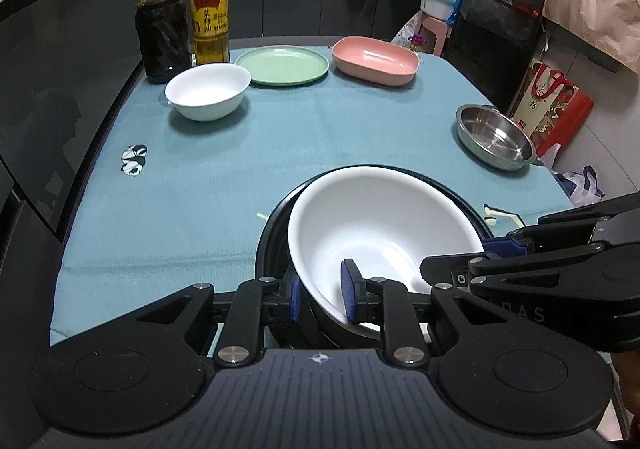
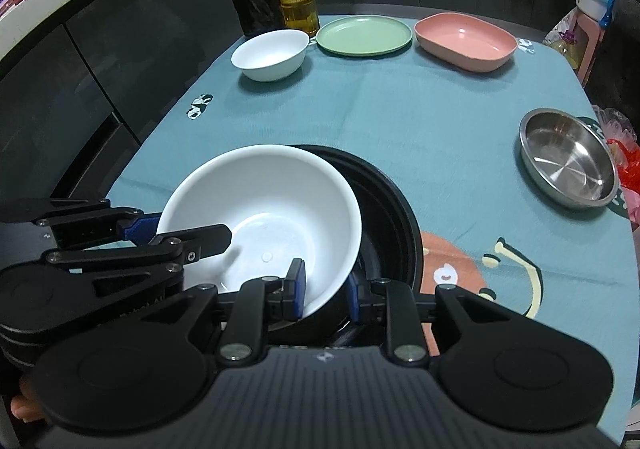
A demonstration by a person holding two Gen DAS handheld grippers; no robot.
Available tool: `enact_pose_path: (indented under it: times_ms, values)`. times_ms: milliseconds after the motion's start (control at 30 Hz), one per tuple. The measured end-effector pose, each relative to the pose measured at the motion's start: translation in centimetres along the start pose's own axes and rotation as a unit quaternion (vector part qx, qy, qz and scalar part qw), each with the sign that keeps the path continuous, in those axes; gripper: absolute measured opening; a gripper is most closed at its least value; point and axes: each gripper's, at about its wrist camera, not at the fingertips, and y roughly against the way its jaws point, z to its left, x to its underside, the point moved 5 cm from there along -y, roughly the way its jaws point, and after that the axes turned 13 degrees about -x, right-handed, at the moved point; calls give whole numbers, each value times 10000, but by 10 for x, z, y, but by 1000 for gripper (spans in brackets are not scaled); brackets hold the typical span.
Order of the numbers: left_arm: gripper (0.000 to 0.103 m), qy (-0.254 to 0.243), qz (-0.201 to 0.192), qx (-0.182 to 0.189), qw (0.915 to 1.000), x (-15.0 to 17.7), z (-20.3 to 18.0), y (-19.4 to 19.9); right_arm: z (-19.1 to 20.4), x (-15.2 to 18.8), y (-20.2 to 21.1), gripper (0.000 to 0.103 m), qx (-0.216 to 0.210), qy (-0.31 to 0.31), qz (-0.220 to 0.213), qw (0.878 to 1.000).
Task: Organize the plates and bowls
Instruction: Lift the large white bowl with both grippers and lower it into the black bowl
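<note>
A large white bowl [image 1: 380, 225] [image 2: 260, 205] leans tilted inside a wide black dish [image 1: 276, 225] [image 2: 392, 209] at the near edge of the table. My left gripper [image 1: 322, 295] [image 2: 180, 233] is shut on the bowl's near-left wall, one pad inside and one outside. My right gripper [image 2: 326, 293] [image 1: 460, 257] is shut on the bowl's right wall in the same way. A small white bowl [image 1: 208, 91], a green plate [image 1: 284, 65], a pink oval dish [image 1: 374, 61] and a steel bowl [image 1: 494, 137] stand apart on the cloth.
Two tall sauce bottles [image 1: 162, 9] [image 1: 210, 5] stand at the far left corner behind the small white bowl. The teal tablecloth [image 1: 320, 129] covers the table. Dark cabinets run along the left, and bags and a stool crowd the floor at the right.
</note>
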Motion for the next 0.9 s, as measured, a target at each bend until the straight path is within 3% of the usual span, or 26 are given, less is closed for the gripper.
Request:
enact_pose_path:
  times_ms: [900]
  values:
    - [19,-32,262,-51,9996,3,4,-9,-7,2,-1,18,-8,-195,-81,9998]
